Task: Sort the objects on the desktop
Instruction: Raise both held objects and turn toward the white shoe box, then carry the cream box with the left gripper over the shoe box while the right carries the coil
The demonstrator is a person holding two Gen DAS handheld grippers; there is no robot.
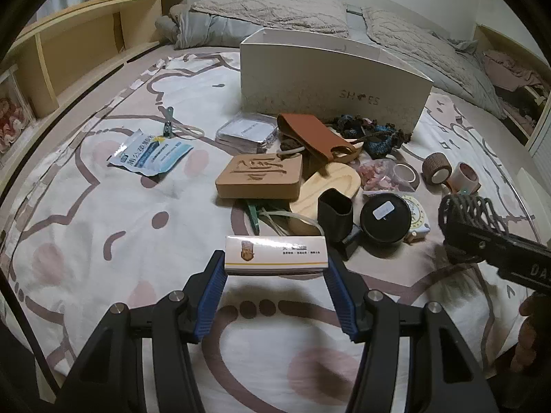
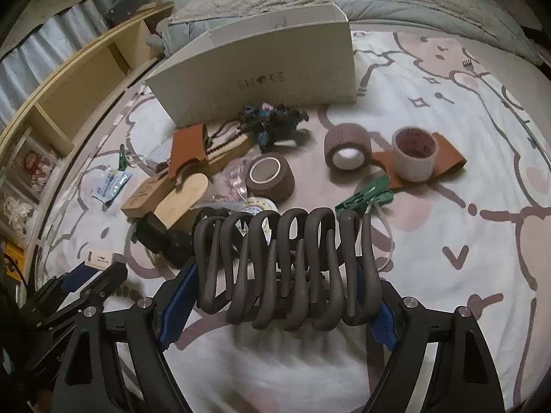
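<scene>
Bedding printed with pink shapes carries clutter before the white cardboard shoebox point(image 1: 330, 79). Left claw point(image 1: 275, 275) grips a small white card box point(image 1: 274, 254); right claw point(image 2: 275, 275) clamps a dark toothed hair clip point(image 2: 286, 272). Both should be carried level over the shoebox rim before release.

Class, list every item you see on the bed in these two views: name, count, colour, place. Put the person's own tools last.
White shoe box: one, white, at the back.
Carved cork block: one, tan, centre.
Brown leather sleeve: one, brown, before the box.
Blue foil sachet: one, blue-white, left.
Tape rolls: three, two brown, one pale, right.
Green plastic clip: one, green, beside the rolls.
Round black tin: one, black, near centre.
Small white printed carton: one, white, held in left gripper.
Dark claw hair clip: one, dark brown, held in right gripper.
</scene>
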